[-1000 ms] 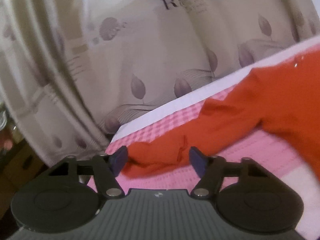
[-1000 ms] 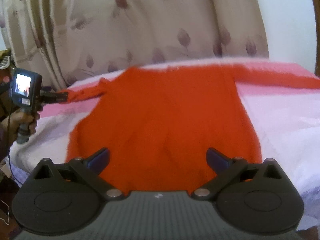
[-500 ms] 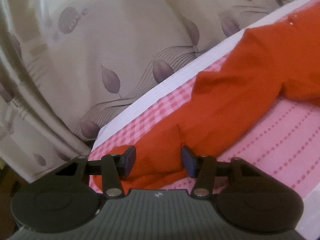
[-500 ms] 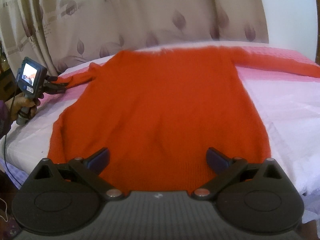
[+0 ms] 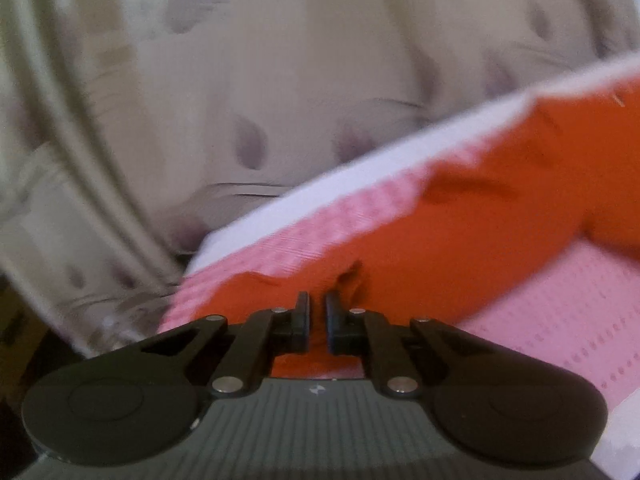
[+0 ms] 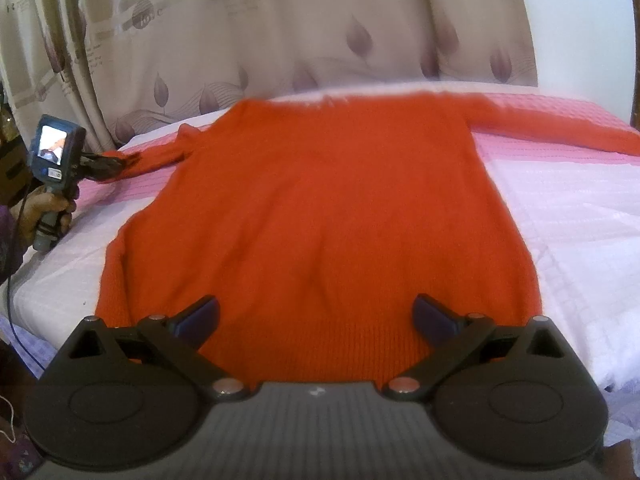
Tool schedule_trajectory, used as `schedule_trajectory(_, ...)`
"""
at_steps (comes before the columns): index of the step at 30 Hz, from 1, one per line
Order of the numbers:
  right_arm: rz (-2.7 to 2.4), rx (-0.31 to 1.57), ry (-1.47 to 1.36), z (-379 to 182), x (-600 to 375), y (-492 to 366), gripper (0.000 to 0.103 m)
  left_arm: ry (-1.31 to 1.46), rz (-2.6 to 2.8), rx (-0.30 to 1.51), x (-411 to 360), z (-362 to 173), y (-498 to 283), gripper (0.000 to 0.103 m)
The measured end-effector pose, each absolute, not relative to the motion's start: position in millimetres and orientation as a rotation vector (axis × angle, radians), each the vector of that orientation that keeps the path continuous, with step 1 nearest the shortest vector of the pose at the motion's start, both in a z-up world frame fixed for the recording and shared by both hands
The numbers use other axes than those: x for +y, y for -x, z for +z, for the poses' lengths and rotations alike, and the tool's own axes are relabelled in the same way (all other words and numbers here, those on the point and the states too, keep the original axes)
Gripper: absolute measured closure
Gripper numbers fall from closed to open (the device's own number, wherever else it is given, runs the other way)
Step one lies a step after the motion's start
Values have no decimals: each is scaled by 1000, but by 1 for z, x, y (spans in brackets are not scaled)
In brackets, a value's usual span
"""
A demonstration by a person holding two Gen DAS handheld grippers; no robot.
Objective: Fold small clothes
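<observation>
An orange-red long-sleeved sweater (image 6: 320, 216) lies flat on the bed, hem toward me, both sleeves spread out. My left gripper (image 5: 317, 312) is shut on the cuff end of the left sleeve (image 5: 440, 248) near the bed's left edge. It also shows in the right wrist view (image 6: 104, 162), pinching that sleeve (image 6: 160, 156). My right gripper (image 6: 316, 316) is open and empty, hovering just above the sweater's hem (image 6: 320, 360). The right sleeve (image 6: 560, 128) stretches toward the far right.
The bed has a pink and white cover (image 6: 568, 216). A beige leaf-print curtain (image 6: 280, 32) hangs behind it. The bed's left edge (image 5: 248, 224) is close to my left gripper. A white wall (image 6: 580, 20) stands at the right.
My left gripper closed from wide open onto the sleeve cuff. My right gripper stayed open and edged closer over the hem.
</observation>
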State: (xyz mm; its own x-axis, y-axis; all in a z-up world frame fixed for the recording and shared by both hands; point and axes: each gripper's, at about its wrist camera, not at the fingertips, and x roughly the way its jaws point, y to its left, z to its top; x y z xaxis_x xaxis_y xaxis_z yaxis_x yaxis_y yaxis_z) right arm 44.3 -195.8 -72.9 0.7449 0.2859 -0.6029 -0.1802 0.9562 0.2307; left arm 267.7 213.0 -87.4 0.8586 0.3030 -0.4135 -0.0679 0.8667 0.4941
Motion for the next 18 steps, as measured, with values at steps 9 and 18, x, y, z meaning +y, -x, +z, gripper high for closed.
schedule_trajectory(9, 251, 682, -172, -72, -199, -44, 0, -325, 585, 469, 308, -32, -270, 92)
schedule_trajectory(18, 250, 680, -178, -71, -200, -44, 0, -211, 754, 582, 371, -42, -246, 101)
